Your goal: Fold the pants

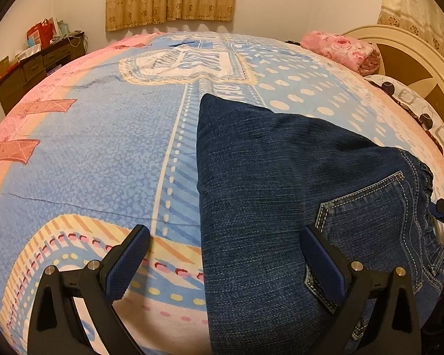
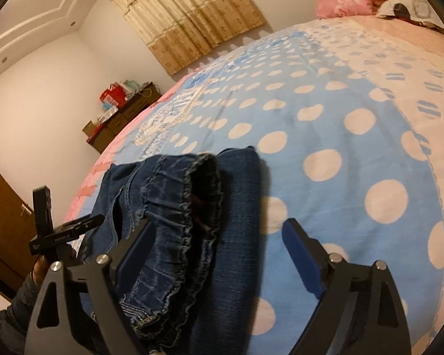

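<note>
Now, from the left wrist, the left gripper [image 1: 225, 254] gapes wide above the folded jeans [image 1: 281, 183] on the bed [image 1: 103, 148]. From the right wrist, the right gripper [image 2: 219, 245] stands empty astride the waistband [image 2: 192, 222], nearer it.

One pair of dark blue denim pants [image 1: 269, 195] lies lower right. Two black grippers: left [image 1: 225, 254], right [image 2: 219, 245]. Upper right, one pink floral blanket [image 1: 340, 48] and perhaps one circle-patterned pillow [image 1: 411, 103].
</note>
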### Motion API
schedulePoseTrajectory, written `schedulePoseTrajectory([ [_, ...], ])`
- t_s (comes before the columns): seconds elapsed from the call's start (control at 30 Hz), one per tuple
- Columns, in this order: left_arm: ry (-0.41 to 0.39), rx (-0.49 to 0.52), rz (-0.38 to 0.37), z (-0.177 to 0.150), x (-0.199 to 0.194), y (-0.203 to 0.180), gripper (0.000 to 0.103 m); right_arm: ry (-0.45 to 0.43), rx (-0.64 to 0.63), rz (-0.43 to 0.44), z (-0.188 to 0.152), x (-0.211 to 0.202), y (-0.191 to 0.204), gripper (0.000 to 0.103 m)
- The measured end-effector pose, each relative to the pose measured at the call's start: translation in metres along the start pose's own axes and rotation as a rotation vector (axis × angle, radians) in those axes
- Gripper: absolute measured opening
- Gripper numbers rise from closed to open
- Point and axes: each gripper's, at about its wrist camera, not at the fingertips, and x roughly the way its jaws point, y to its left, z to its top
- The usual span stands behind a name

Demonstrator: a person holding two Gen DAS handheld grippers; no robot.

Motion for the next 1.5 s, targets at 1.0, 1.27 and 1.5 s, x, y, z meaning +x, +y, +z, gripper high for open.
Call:
schedulePoseTrajectory([
  [1.0, -0.177, 0.030, 0.040, 0.019, -0.086, 0.024, 0.008, 0.016, -0.360, 0.164, 0.058, 0.019, 0.143, 0.027],
  [1.27, -0.243, -0.032, 0.179, 0.044, -0.101, 0.091, 0.008, 0.105, -0.440, 0.261, 0.121, 0.097, 0.209, 0.027],
  [1.5, -0.271, -0.116, 0.335, 0.069, -0.092, 0.169, 0.008, 0.200, -0.519, 0.322, 0.165, 0.196, 0.276, 0.027],
])
